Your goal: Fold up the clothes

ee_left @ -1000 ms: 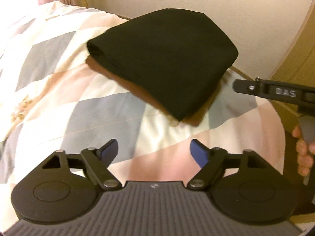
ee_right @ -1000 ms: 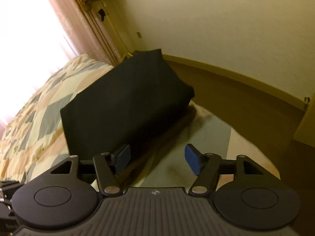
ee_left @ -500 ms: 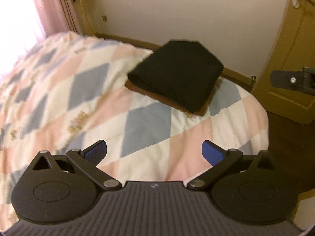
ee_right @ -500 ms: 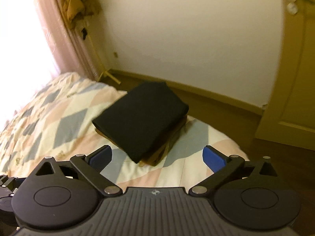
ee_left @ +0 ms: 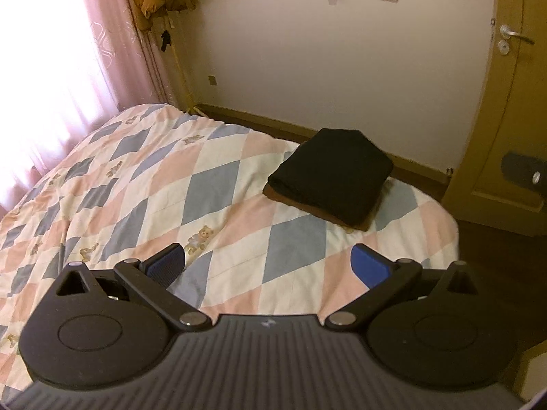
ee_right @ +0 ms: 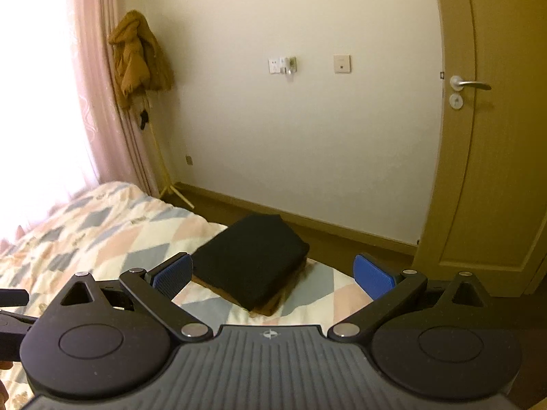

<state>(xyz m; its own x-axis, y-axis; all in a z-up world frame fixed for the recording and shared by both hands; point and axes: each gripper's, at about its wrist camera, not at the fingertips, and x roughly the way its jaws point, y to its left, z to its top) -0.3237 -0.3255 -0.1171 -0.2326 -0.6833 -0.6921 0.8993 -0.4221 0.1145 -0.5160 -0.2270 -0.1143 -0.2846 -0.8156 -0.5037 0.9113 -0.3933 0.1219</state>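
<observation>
A black folded garment [ee_left: 335,177] lies stacked on a brown folded one [ee_left: 275,195] at the far right corner of the bed. The right wrist view shows the same black piece [ee_right: 253,259] with the brown one [ee_right: 265,307] peeking out beneath it. My left gripper [ee_left: 270,261] hovers well above the quilt, open, with nothing between its blue pads. My right gripper [ee_right: 273,271] is also open and empty, raised and back from the stack. Part of the right gripper [ee_left: 526,174] shows at the left view's right edge.
A diamond-patterned quilt [ee_left: 136,188] covers the bed. A wooden door [ee_right: 495,171] stands to the right, beyond dark floor [ee_left: 495,246]. A brown coat [ee_right: 136,58] hangs on a stand by the pink curtain [ee_left: 112,51] and bright window at left.
Both grippers have opened wider and pulled up and back from the stack, which now looks much smaller and lies untouched. The wall, door and coat have come into view.
</observation>
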